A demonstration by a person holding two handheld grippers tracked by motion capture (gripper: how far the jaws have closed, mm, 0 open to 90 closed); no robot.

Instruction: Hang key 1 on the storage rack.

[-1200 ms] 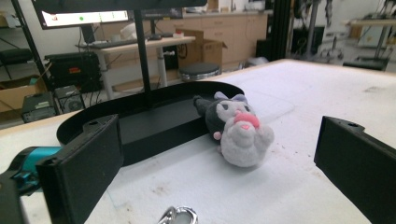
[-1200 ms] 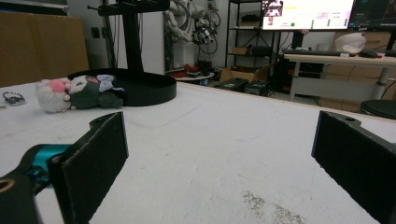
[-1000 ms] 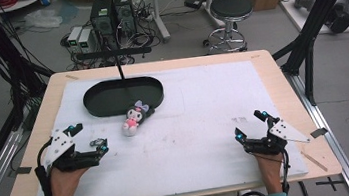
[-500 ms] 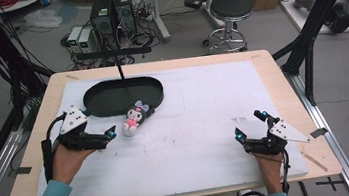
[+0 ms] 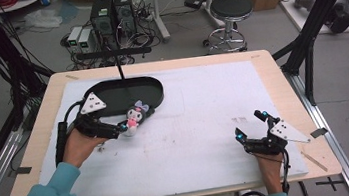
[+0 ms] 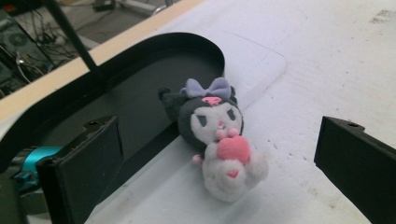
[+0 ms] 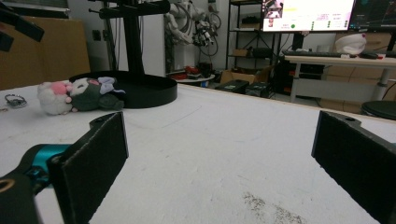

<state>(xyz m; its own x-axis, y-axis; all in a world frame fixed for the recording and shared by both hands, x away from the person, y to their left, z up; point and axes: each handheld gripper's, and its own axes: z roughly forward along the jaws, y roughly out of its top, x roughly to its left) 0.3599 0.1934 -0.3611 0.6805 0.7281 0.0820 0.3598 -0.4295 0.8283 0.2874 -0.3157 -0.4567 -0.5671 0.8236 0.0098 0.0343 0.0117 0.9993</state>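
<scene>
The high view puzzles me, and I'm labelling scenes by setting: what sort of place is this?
Probably a robotics lab or workshop: computer towers with tangled cables on the floor, a black camera frame round the table, and a wall monitor.

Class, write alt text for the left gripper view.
A small plush toy lies on the white table cover, its head against the rim of a black tray. The left gripper is open, one black jaw on each side of the toy, neither touching.

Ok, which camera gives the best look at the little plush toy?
The left gripper view: the plush toy lies close between the open jaws, its face and purple bow clear, head against the black tray. The high view shows it small; the right gripper view, far off and side-on.
</scene>
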